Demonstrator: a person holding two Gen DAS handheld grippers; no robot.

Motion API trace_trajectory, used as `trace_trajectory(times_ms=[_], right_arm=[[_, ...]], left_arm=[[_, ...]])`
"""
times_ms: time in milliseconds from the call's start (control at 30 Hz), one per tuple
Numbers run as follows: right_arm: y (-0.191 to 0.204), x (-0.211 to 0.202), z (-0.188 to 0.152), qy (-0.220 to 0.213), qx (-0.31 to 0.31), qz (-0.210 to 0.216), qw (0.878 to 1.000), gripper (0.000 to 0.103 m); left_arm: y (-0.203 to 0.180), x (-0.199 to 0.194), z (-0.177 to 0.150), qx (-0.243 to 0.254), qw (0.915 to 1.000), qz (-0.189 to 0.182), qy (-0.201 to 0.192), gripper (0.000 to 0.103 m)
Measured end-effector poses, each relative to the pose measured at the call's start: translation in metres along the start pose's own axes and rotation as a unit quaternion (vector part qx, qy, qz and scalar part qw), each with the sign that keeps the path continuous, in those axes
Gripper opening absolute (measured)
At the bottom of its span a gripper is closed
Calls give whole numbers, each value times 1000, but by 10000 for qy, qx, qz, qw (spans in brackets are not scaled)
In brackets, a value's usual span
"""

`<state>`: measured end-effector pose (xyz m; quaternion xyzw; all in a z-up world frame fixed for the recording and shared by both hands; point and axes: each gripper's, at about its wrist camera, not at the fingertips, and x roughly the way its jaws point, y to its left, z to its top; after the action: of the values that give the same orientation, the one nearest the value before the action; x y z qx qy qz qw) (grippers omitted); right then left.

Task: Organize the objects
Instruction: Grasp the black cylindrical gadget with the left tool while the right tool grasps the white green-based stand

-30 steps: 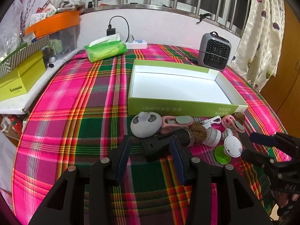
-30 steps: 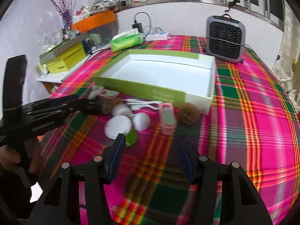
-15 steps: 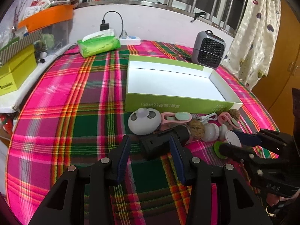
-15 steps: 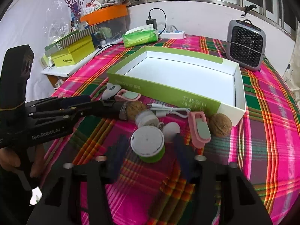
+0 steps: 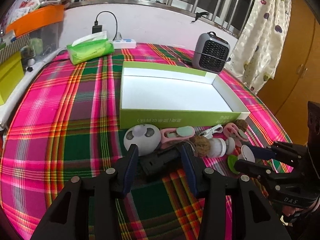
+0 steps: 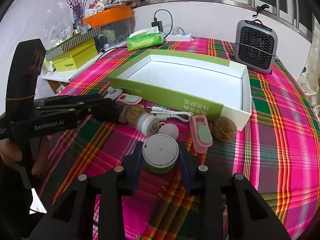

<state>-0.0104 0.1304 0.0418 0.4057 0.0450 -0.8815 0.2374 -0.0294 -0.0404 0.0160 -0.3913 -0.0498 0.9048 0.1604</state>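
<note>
Your right gripper (image 6: 160, 165) is clamped on the green pot (image 6: 160, 155) with the white lid; both pads touch its sides, and the pot stands on the plaid cloth (image 6: 280, 140). Your left gripper (image 5: 159, 167) has its fingers on both sides of the black tool (image 5: 160, 163), which lies on the cloth, but you cannot tell if the pads press it. Just beyond the pot lie a white ball (image 6: 170, 130), a small white jar (image 6: 149, 125), a pink clip (image 6: 201, 133) and a walnut (image 6: 224, 129). Behind them stands the green box (image 6: 160, 94), open, with a white inside. Near its far corner stands a grey fan (image 6: 256, 46).
</note>
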Motion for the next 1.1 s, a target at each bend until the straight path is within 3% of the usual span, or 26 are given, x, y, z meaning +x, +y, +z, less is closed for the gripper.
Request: trace_trajectory(times_ms=[300, 633, 700, 767, 1100], right_arm=[[-7, -5, -4, -17, 110, -7, 9999, 35], [-10, -6, -4, -11, 142, -45, 9999, 35], [-10, -6, -4, -12, 141, -41, 9999, 35], [-10, -6, -4, -19, 140, -30, 9999, 35], [-10, -14, -4, -138, 147, -33, 9998, 35]], left_arm=[[-11, -13, -11, 442, 9981, -350, 239, 42], [-23, 14, -7, 846, 9951, 105, 491, 42], [-23, 14, -7, 845, 9951, 97, 505, 37], [-24, 14, -7, 788, 9956, 108, 491, 25], [-31, 1, -11, 573, 9978, 87, 313, 25]])
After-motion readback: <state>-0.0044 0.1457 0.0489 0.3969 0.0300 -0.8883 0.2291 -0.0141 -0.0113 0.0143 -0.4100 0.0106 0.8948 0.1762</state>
